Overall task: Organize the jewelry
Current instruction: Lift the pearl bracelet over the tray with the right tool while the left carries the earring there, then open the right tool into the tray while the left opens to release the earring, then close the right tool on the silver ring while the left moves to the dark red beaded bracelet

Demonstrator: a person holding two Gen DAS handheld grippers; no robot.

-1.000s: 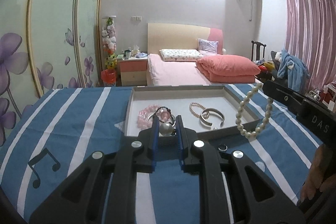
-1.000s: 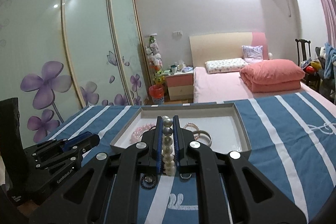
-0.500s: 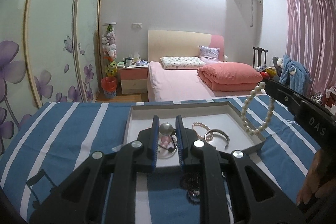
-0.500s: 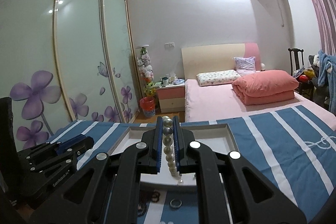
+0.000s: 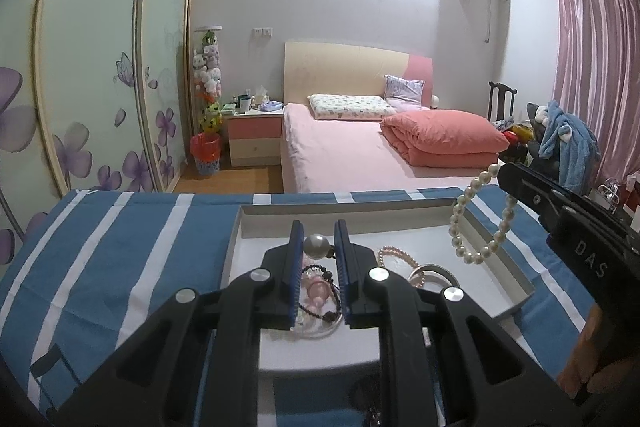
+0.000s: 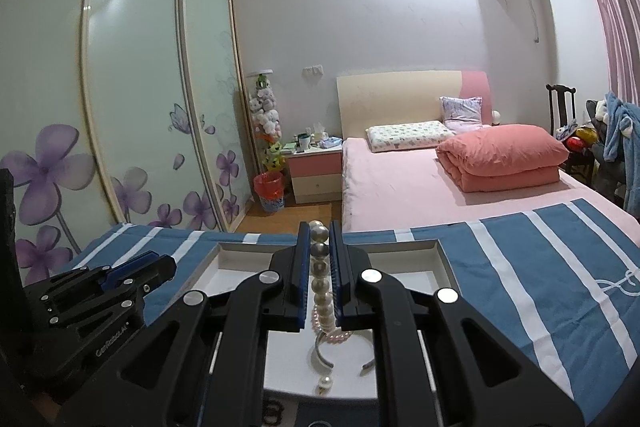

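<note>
A white tray with a grey rim lies on a blue-and-white striped cloth. My left gripper hangs over its near left part, shut on a large pearl piece. Under it in the tray lie a dark bead bracelet and a pink one. A thin pink pearl bracelet and a silver bangle lie further right. My right gripper is shut on a white pearl bracelet. The bracelet's loop dangles above the tray's right side. In the right wrist view the tray shows the bangle.
A pink bed stands beyond the table's far edge, with a flowered wardrobe to the left. A person's hand holds the right gripper. The left gripper shows low on the left in the right wrist view. Small dark jewelry lies on the cloth before the tray.
Both grippers have moved forward, from before the tray's near rim to over its inside, each still holding its pearl piece. The hanging loop has travelled from the tray's right rim inward.
</note>
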